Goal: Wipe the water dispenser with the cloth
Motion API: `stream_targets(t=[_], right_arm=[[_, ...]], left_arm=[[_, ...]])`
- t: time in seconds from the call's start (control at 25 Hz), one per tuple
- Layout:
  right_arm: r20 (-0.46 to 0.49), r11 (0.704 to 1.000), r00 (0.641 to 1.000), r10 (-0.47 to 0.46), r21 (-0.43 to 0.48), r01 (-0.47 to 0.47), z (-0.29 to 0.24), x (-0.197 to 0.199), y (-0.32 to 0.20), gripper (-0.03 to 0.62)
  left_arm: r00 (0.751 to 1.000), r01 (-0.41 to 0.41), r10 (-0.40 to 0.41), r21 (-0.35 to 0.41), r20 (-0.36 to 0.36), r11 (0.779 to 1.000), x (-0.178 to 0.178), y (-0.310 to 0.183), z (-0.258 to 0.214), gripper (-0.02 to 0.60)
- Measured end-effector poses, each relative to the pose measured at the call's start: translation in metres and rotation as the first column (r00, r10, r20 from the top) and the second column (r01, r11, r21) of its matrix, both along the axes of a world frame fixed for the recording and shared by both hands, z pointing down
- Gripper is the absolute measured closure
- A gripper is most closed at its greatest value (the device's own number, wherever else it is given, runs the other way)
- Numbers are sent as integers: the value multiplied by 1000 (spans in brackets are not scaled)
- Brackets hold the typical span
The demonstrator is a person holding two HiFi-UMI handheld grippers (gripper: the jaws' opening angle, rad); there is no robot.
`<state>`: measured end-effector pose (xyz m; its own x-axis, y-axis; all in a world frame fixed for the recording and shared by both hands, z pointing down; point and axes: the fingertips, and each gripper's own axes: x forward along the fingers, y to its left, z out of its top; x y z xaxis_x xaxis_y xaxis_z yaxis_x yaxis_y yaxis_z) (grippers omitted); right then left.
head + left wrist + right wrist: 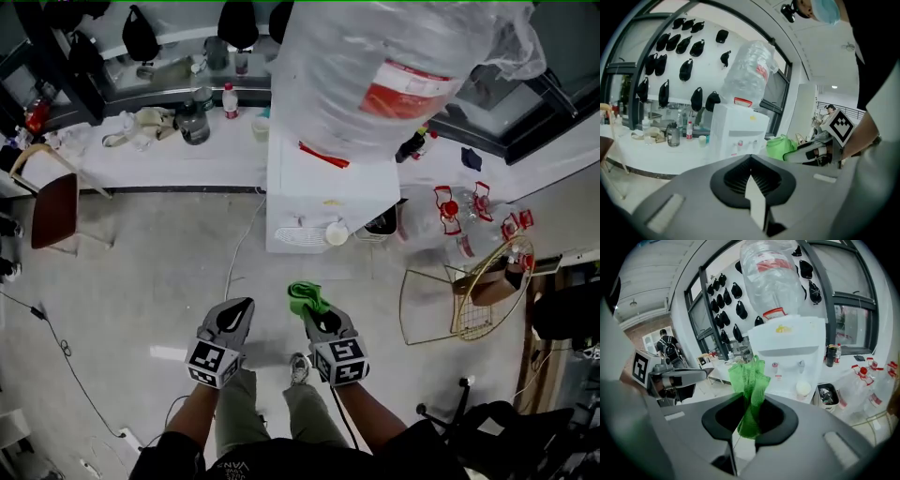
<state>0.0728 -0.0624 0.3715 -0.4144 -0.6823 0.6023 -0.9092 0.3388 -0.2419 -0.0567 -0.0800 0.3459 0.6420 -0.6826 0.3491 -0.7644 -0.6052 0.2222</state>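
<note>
1. As we look down, a pale, scuffed floor (141, 272) fills the room, with a white cable (239, 248) running across it to the wall.
2. Along the far wall we see a long white tabletop (187, 159) cluttered with bottles and a rag, and black bags (670, 42) hang in rows above it.
3. We find the water dispenser (328, 183) standing on the floor against that tabletop: a white box with a flat front, two small taps and a drip tray low down.
4. On top of it sits a large clear bottle (375, 66), upside down and wrapped in thin plastic film.
5. To our right, empty clear jugs (464, 220) with red caps lie on the floor beside a gold wire rack (483, 281); a brown chair (54, 208) stands at far left.
6. Our left tongs (240, 307) are pressed together with nothing between them, held just beside the right pair.
7. Our right tongs (312, 316) pinch the cloth (306, 296), a bright green, mesh-textured piece bunched into upright folds. It sticks out past the tips, in the air in front of the dispenser and well apart from it.
8. A white cup (337, 233) rests on the drip tray.
9. We can see a red label (398, 94) on the bottle and a small yellow sticker (783, 328) on the dispenser's front; the writing on both is too small to read.
</note>
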Motion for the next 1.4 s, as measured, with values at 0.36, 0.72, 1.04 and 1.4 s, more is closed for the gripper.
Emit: stream_targets(t=[0.36, 0.72, 1.04, 1.4], right_arm=[[2, 998, 999, 50, 25, -50, 152, -26, -52, 513], [-66, 986, 993, 95, 143, -85, 283, -26, -90, 513], [-72, 946, 994, 82, 319, -55, 340, -39, -135, 513], [-73, 924, 997, 4, 381, 24, 369, -65, -172, 513]], left_arm=[[1000, -6, 6, 33, -17, 999, -15, -57, 145, 583], [996, -43, 52, 111, -78, 993, -14, -100, 249, 583], [986, -67, 88, 148, -143, 987, -9, -111, 305, 583], [994, -25, 51, 249, -99, 968, -6, -106, 289, 583]])
